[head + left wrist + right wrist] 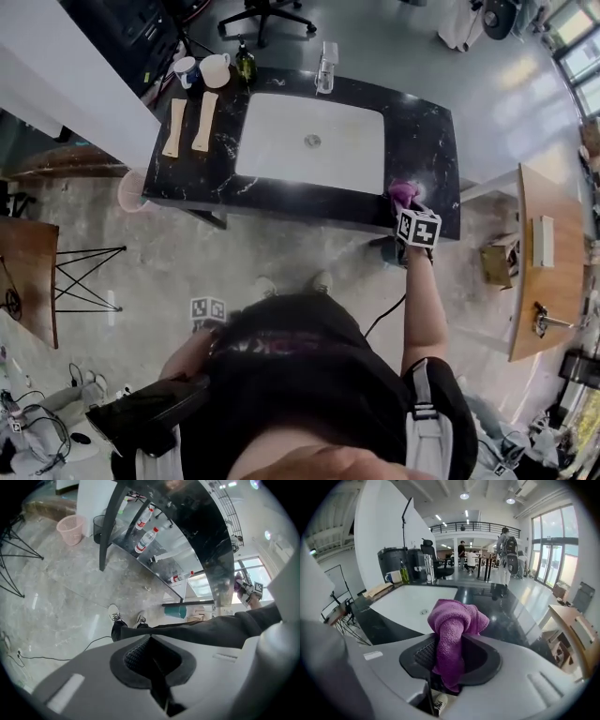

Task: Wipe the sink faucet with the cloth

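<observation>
Head view, tabletop: black stone with white veins [427, 131], with a white rectangular sink [281, 155] set into it
Head view, faucet: shiny metal, upright at the sink's far rim [326, 67], well apart from the cloth
Head view, cloth: purple and bunched [403, 193], at the tabletop's near right edge, in the right gripper [410, 210]
Head view, around: mugs [215, 68], a green bottle [245, 64] and two pale wooden strips [204, 122] at the far left
Left gripper view, left gripper: jaws together with nothing between them [152, 665], over grey mottled floor
Left gripper view, around: pink latticed basket [70, 529]; spray bottles [146, 540] on a shelf under the tabletop
Right gripper view, right gripper: jaws clamped on the cloth, its nubby folds rising above them
Right gripper view, way across: the smooth sink basin lies between cloth and faucet; one mug and the bottle stand just left of the faucet
</observation>
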### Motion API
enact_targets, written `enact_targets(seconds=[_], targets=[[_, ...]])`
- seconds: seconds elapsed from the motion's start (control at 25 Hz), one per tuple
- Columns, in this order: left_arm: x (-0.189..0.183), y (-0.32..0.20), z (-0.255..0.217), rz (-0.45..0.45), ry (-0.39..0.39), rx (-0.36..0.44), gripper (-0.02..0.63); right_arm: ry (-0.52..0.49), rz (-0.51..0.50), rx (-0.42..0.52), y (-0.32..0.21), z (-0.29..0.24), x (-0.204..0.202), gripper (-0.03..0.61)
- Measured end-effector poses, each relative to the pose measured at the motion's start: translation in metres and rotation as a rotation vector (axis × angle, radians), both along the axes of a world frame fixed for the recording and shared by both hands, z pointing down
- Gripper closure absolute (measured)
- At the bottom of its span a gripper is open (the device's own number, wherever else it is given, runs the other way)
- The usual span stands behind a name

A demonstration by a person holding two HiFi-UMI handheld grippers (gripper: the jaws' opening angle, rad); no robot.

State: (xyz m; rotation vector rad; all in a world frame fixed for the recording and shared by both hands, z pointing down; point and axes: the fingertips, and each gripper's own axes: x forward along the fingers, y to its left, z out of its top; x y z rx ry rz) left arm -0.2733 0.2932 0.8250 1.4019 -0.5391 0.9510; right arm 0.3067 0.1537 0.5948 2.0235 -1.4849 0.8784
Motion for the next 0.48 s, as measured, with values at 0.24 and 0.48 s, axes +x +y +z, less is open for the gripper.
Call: enact_targets(seconds=[0.24, 0.48], targets=[[-0.024, -0.004, 0.005, -0.018, 0.040, -0.015, 0.615, -0.218, -0.053, 0.399, -0.062, -0.084, -0.061, 0.446], [-0.030, -0.017, 0.005, -0.137, 0.061, -0.018, 0.615, -0.185, -0.256, 0.487, -0.153, -0.158, -0.103, 0.445]])
